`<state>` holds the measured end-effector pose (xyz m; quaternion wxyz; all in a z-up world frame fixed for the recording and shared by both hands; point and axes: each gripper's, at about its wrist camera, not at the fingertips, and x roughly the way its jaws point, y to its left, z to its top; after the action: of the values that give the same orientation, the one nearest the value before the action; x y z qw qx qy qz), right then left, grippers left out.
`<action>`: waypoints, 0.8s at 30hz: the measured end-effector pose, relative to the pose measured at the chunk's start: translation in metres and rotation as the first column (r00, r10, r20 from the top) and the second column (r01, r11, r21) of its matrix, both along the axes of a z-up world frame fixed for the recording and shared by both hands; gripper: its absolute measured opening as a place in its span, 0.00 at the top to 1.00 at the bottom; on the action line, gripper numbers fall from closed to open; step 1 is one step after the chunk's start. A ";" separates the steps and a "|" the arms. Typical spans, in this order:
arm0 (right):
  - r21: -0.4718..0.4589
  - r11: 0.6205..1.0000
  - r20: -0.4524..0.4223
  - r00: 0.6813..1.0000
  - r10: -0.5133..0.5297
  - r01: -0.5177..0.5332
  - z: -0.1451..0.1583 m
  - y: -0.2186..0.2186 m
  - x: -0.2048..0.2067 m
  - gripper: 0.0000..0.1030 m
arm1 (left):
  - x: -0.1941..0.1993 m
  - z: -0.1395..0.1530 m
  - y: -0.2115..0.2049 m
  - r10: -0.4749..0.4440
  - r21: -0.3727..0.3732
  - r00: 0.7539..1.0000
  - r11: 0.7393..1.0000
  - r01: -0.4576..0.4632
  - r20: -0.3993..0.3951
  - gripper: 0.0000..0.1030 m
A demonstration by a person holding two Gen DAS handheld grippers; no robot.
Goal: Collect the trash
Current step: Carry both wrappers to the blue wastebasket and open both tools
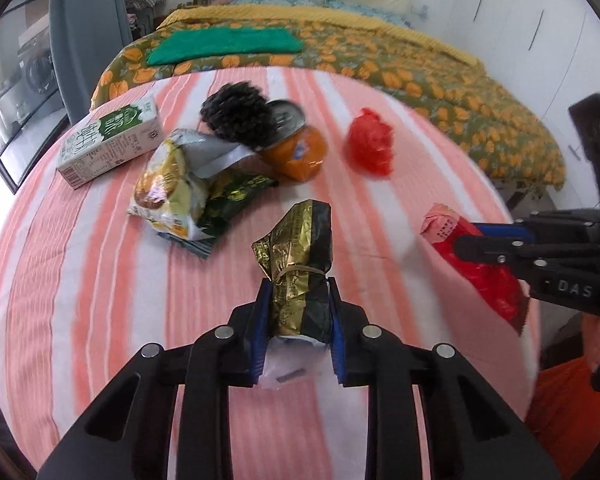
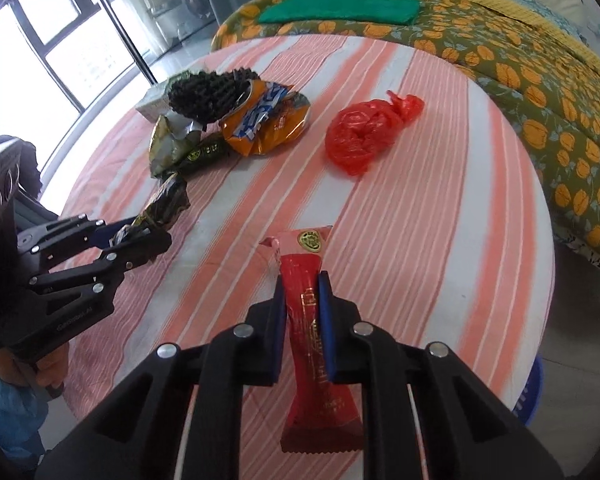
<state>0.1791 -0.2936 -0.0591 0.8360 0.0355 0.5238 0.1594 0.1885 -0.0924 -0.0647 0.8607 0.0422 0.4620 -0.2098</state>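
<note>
My left gripper (image 1: pixel 298 286) is shut on a gold-and-black foil packet (image 1: pixel 300 256) tied with a rubber band, held just above the striped tablecloth (image 1: pixel 100 280). My right gripper (image 2: pixel 303 280) is shut on a long red snack wrapper (image 2: pixel 313 320). In the left wrist view the right gripper (image 1: pixel 465 240) comes in from the right with the red wrapper (image 1: pixel 483 276). In the right wrist view the left gripper (image 2: pixel 148 229) enters from the left, the foil packet (image 2: pixel 166 204) between its fingers.
A pile of trash lies at the table's far side: a milk carton (image 1: pixel 108 140), a yellow-green snack bag (image 1: pixel 172 188), a black scrubby ball (image 1: pixel 236 114), an orange can (image 1: pixel 296 148). A crumpled red plastic bag (image 1: pixel 369 142) lies apart. A bed (image 1: pixel 339 52) stands behind.
</note>
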 end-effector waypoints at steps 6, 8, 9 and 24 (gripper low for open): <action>0.095 0.992 0.030 0.996 -0.083 0.080 0.008 -0.046 -0.030 0.86 | -0.027 0.012 -0.043 -0.083 -0.048 0.996 0.995 0.084 0.011 0.76; 0.104 0.988 0.042 0.992 -0.119 0.114 0.010 -0.065 -0.040 0.86 | -0.034 0.015 -0.063 -0.113 -0.061 0.994 0.992 0.113 0.012 0.76; 0.107 0.985 0.049 0.988 -0.143 0.137 0.012 -0.078 -0.047 0.86 | -0.039 0.017 -0.078 -0.139 -0.071 0.990 0.988 0.139 0.011 0.76; 0.014 0.877 0.075 0.874 -0.480 0.480 -0.018 -0.250 -0.122 0.86 | -0.103 0.002 -0.281 -0.393 -0.068 0.919 0.918 0.391 -0.024 0.76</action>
<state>0.0573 -0.5440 -0.0766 0.8688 0.1561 0.4670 -0.0531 0.0858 -0.3735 -0.0625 0.7933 0.1032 0.4535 -0.3929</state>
